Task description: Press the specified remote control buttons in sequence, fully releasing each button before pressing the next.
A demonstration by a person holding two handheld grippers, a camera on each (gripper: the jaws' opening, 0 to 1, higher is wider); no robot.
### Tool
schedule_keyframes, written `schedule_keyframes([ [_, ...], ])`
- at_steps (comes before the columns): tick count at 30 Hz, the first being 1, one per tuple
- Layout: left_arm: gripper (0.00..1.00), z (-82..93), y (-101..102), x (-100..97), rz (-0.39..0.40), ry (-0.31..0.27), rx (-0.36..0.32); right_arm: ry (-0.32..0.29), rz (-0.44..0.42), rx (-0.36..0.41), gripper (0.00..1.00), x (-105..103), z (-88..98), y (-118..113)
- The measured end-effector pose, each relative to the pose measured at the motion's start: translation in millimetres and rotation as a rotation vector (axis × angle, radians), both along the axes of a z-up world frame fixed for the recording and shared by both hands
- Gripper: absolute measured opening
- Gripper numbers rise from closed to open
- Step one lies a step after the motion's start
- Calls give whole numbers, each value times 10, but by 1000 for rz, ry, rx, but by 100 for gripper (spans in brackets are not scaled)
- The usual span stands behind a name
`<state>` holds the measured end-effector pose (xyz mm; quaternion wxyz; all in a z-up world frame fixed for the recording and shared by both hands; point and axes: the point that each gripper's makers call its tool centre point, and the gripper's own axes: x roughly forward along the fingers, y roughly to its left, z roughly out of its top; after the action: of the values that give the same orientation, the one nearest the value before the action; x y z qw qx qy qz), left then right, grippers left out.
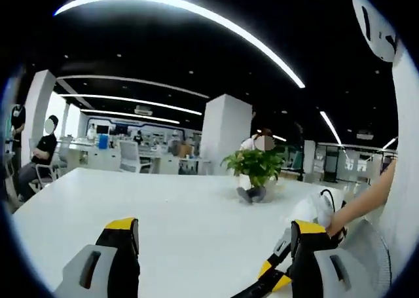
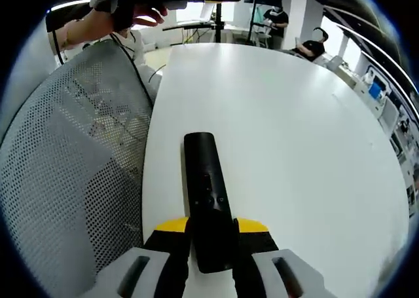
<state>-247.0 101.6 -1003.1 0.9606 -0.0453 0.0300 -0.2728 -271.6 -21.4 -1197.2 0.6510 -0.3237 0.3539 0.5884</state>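
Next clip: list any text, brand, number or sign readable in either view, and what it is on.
None can be read.
Black remote, between the jaws of the right hand-held gripper: button marks too small and blurred to read.
Far wall displays behind the white table: too blurred to read.

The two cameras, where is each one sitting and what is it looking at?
Left gripper view: rides the left gripper, facing across the white table toward a potted plant; a forearm shows.
Right gripper view: rides the right gripper, looking down a black remote between its jaws; a hand shows beyond a mesh chair.
Shared: the table.
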Motion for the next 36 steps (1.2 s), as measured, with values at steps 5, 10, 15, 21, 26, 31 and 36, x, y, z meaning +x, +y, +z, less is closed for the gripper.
schedule_keyframes([
  [5,100,-70,1,-29,46,6,-16,0,0,4,22,2,3,-1],
  [10,100,-142,81,-16,127,1,43,-3,-17,14,22,0,4,5],
  [15,100,-160,219,4,180,-7,56,-9,-18,15,22,0,-2,9],
  [21,100,-268,382,58,240,25,60,-21,-1,25,22,-11,-2,9],
  [26,100,-239,441,50,272,16,48,-10,18,22,21,-1,1,2],
  [31,100,-249,482,50,290,21,45,24,46,6,21,10,12,0],
  [36,100,-259,514,46,301,25,43,35,71,-3,21,45,4,8],
])
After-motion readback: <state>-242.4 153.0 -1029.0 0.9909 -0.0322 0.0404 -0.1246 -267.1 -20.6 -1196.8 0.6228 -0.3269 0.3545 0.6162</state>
